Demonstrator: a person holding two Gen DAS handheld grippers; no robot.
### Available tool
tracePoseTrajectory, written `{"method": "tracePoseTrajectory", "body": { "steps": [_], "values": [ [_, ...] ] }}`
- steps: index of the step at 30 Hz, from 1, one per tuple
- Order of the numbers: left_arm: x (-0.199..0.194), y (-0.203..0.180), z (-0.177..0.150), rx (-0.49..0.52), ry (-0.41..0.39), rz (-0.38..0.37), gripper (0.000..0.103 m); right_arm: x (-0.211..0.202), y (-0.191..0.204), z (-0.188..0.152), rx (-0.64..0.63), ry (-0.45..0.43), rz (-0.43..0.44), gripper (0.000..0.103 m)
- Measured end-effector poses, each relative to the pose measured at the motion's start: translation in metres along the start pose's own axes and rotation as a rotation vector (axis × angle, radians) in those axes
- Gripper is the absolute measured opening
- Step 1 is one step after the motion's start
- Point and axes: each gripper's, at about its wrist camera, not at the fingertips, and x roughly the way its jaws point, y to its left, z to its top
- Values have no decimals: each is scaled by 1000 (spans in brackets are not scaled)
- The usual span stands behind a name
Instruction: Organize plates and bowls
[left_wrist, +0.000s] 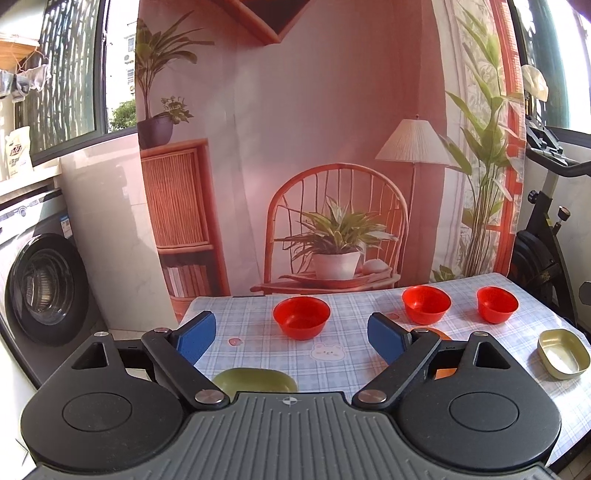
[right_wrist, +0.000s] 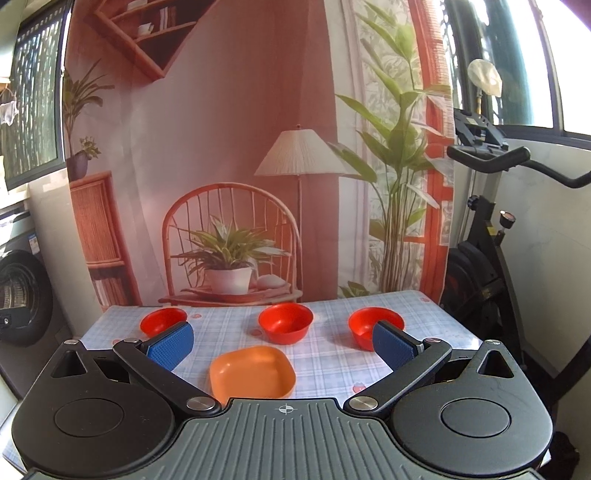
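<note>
Both grippers, left gripper (left_wrist: 291, 332) and right gripper (right_wrist: 282, 343), hover with fingers spread and empty over worktop (right_wrist: 325, 354); three red bowls (right_wrist: 285, 323) spaced along back, orange plate (right_wrist: 252, 371) nearest right, probably first pick, so pinch rim squarely

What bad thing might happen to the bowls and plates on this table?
1. The gold dish sits close to the table's right edge, so a bump might knock it off.
2. The rightmost red bowl is partly hidden behind a finger of the open right gripper, so that finger might nudge it unseen.
3. The green plate lies half hidden under the open left gripper, so lowering it might press on the plate.
</note>
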Motion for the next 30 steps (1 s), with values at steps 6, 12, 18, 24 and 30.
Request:
{"method": "tracePoseTrajectory", "body": {
  "steps": [6, 12, 18, 24, 30],
  "values": [
    [23, 27, 13, -12, -36, -14, 86, 45, 21, 1, -23, 40, 37, 103],
    [64, 55, 31, 13, 66, 49, 77, 79, 55, 10, -47, 52, 56, 103],
    [95, 78, 28, 28, 128, 115, 76, 112, 91, 13, -129, 22, 138, 98],
    [122, 106, 9, -39, 193, 132, 75, 157, 130, 7, -164, 102, 220, 81],
    [153, 120, -27, -15, 291, 126, 59, 195, 163, -17, -180, 182, 262, 70]
  ]
}}
